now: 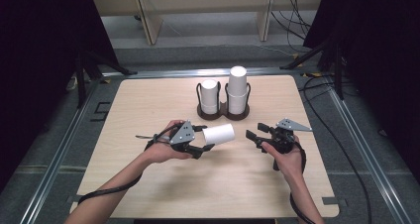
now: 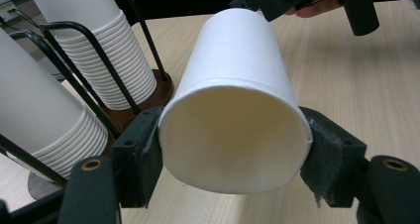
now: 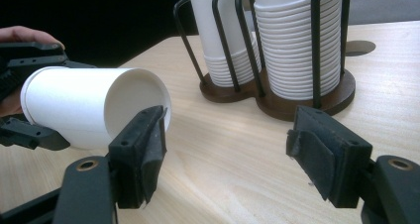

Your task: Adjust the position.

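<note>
On the wooden surface (image 1: 148, 184), the two-post holder (image 1: 223, 114) with its stacks of cups stands well behind both hands, so a swing of either arm could knock it. The left tool (image 1: 207, 137) clamps the rim end of a single paper cup (image 1: 218, 134) held sideways above the surface, and a harder squeeze would likely crush its thin wall. The right tool (image 1: 255, 133) stands wide and empty just beside the cup's base; a misjudged handover could drop it.

Two stacks of white paper cups (image 1: 237, 87) stand upside down in a dark wire cup holder (image 1: 223, 112) on a wooden table (image 1: 148, 105).
</note>
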`<state>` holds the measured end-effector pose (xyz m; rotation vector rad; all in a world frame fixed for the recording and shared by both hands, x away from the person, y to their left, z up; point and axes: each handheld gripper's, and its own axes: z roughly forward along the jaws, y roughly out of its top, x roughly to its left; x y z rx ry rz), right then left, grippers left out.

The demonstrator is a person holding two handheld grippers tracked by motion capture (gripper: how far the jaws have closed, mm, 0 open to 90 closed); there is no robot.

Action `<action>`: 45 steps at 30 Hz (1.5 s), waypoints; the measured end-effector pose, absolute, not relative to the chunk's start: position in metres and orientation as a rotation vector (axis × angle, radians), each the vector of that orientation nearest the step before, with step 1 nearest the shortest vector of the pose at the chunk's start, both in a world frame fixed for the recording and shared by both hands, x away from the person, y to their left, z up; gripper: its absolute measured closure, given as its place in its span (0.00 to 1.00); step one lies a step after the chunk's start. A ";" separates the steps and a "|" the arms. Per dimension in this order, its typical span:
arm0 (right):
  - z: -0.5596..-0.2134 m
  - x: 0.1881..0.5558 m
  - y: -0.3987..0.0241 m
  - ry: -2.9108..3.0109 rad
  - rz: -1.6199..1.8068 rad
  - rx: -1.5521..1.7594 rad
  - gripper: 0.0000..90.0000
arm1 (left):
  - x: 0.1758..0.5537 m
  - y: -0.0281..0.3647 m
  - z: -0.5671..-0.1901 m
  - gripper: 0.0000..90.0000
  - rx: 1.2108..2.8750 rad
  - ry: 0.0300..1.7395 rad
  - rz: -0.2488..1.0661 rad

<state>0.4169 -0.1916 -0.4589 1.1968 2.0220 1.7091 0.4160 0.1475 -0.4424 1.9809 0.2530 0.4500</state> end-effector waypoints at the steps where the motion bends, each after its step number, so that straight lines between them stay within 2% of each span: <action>1: -0.459 0.417 -0.191 2.030 1.712 1.186 0.34 | 0.415 0.148 -0.441 0.35 1.999 0.248 0.453; 19: -0.456 0.413 -0.189 2.104 1.683 1.057 0.33 | 0.411 0.150 -0.436 0.36 2.098 0.161 0.407; 29: -0.457 0.412 -0.187 2.151 1.664 1.007 0.33 | 0.410 0.150 -0.436 0.36 2.094 0.140 0.398; 45: -0.453 0.416 -0.180 2.345 1.660 0.687 0.32 | 0.411 0.152 -0.431 0.36 2.150 0.087 0.365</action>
